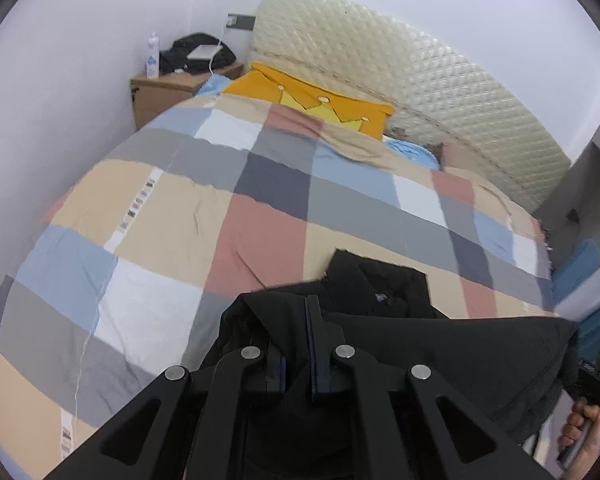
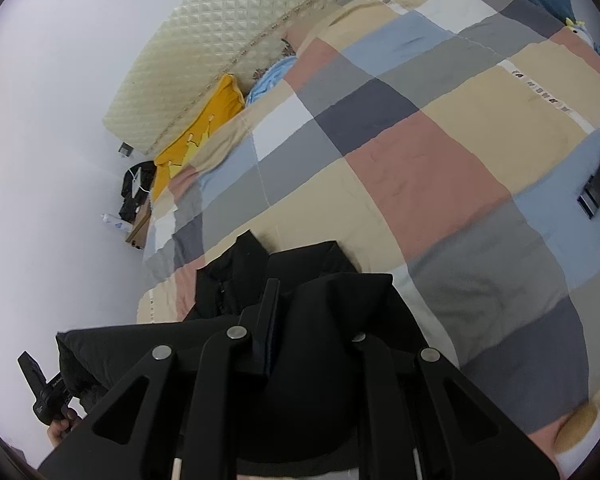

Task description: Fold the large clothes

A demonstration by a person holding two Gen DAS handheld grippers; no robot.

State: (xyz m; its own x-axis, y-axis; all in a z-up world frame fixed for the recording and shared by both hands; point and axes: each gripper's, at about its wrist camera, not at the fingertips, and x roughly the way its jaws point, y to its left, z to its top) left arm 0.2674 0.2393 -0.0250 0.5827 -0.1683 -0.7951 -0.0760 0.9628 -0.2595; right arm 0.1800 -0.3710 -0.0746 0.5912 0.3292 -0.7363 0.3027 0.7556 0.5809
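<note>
Left wrist view: left gripper (image 1: 306, 322) clamped on the black garment (image 1: 480, 356).
Right wrist view: right gripper (image 2: 300, 308) pinching the same garment's edge.
Garment: stretched between both grippers over the checked quilt (image 1: 172, 200), collar end resting on it.

Home bedroom, bed with checked quilt (image 1: 260, 216), quilted headboard (image 1: 400, 72), yellow pillow (image 1: 312, 96), wooden nightstand (image 1: 168, 92)

We see matte black grippers: the left gripper (image 1: 300, 320) with blue-edged pads, the right gripper (image 2: 296, 312), both with round silver pivot pins.
</note>
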